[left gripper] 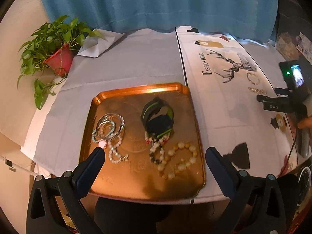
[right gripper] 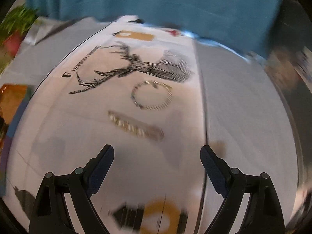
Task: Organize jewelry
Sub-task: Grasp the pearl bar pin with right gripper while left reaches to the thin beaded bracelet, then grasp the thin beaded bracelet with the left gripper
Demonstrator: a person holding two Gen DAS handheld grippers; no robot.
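Observation:
A copper tray (left gripper: 136, 187) lies on the table in the left wrist view. On it rest a black and green watch (left gripper: 158, 117), a cream bead bracelet (left gripper: 181, 161), a coil of silver bangles (left gripper: 109, 125) and several bead strands. My left gripper (left gripper: 155, 153) hangs open over the tray's near part, nothing between its fingers. In the right wrist view a round gold bracelet (right gripper: 152, 95) and a flat gold strip bracelet (right gripper: 136, 125) lie on the printed cloth. My right gripper (right gripper: 157, 151) stands open just short of the strip bracelet, empty.
A potted plant (left gripper: 56, 48) in a red pot stands at the back left. A blue curtain (left gripper: 156, 3) hangs behind the table. The white cloth with a deer print (left gripper: 232, 68) covers the right half. The other gripper's body (left gripper: 288, 97) shows at the right edge.

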